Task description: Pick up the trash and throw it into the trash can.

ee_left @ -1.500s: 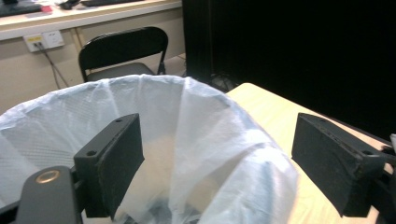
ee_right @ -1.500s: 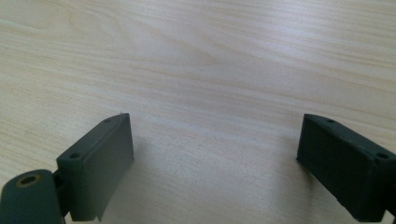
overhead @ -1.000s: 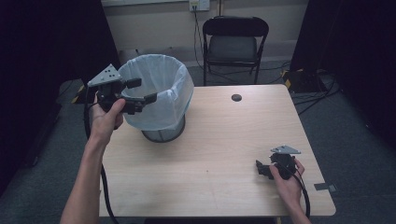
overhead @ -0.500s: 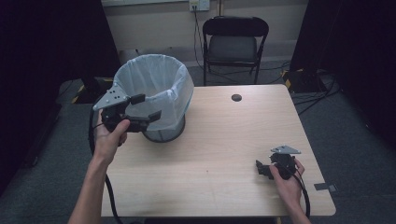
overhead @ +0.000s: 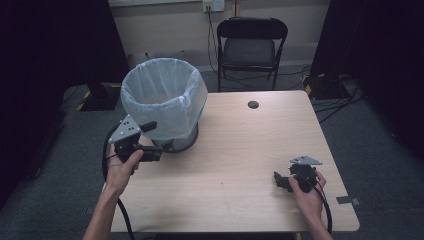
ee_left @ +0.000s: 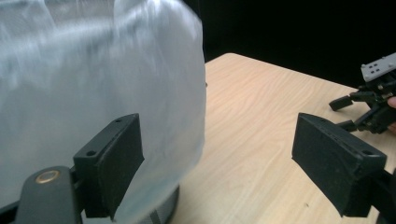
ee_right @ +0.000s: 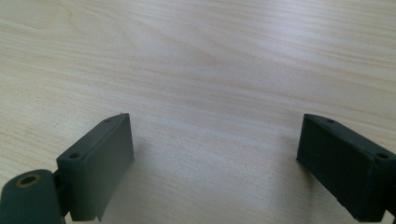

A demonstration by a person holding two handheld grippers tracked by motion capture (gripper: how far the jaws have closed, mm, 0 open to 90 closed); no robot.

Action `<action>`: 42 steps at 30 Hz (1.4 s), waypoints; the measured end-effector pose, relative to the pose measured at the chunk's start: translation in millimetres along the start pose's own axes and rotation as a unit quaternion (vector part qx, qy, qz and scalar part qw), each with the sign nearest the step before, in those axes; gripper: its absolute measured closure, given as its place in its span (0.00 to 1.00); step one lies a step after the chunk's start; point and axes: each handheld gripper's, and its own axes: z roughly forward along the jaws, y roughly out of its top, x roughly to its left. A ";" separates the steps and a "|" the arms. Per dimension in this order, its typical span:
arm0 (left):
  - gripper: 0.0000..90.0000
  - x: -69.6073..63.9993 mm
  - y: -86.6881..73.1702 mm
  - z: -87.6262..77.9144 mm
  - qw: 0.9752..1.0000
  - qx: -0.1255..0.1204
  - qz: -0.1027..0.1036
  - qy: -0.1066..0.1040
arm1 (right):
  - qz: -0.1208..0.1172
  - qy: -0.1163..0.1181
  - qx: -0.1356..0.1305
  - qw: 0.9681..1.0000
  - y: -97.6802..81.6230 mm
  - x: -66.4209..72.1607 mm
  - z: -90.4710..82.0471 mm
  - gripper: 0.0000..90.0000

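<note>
Bin [overhead: 165,97] beside raised left gripper [overhead: 152,141], right gripper [overhead: 280,180] resting on table [overhead: 240,145]

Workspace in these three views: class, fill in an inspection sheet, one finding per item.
Surface: wooden table, bare around the right claw.
Job's things: bin with a pale liner, upright at the table's left rear.
Clutter: small dark disc near the far edge.
Grippers: left claw open beside the bin's liner; right claw open, low over the table.
Cables: one trails from each claw.
Surroundings: folding chair behind the table, dark curtains.
</note>
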 end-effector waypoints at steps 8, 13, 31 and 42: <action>0.18 4.3 -41.1 -1.3 0.999 0.036 -0.027 0.008 | 0.000 0.000 0.000 1.000 0.0 0.0 0.0 0.11; 0.18 1.7 -62.1 -2.5 0.998 0.049 -0.035 0.004 | 0.000 0.000 0.000 1.000 0.0 0.0 0.0 0.11; 0.18 4.0 -150.7 9.9 0.980 0.185 -0.063 0.023 | 0.000 0.000 0.000 1.000 0.0 0.0 0.0 0.11; 0.18 8.0 -170.2 14.0 0.973 0.214 -0.070 0.052 | 0.000 0.000 0.000 1.000 0.0 0.0 0.0 0.11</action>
